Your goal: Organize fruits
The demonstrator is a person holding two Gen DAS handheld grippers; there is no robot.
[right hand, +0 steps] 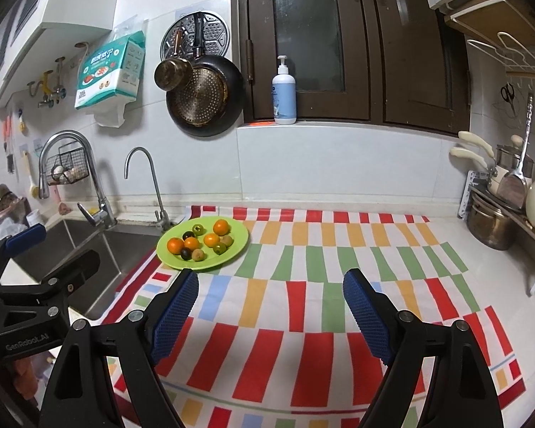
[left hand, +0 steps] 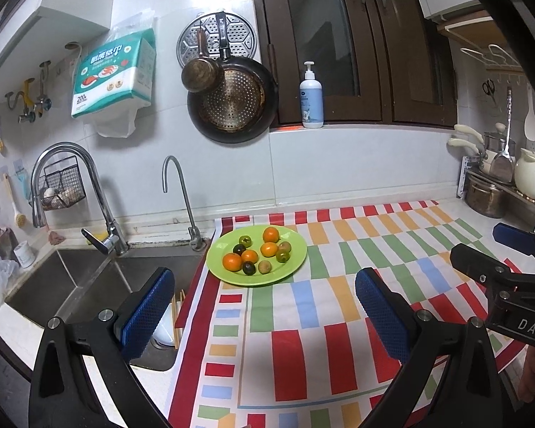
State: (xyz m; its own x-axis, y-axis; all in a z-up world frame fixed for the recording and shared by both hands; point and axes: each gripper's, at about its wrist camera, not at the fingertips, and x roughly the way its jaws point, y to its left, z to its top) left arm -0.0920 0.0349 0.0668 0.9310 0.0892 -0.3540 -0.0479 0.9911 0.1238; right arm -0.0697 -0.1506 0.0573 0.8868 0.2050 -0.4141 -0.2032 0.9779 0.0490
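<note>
Both the left gripper (left hand: 264,306) and right gripper (right hand: 271,317) hovered wide open and empty, facing the green plate (left hand: 296,260) where mixed fruits (left hand: 258,254) sat gathered.

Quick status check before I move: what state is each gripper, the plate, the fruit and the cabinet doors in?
left gripper: open, empty, above the striped cloth
right gripper: open, empty
green plate: flat on the cloth beside the sink, loaded
fruit: nine pieces, all on the plate, mixed orange and green
cabinet doors: closed
taps: no water seen running
</note>
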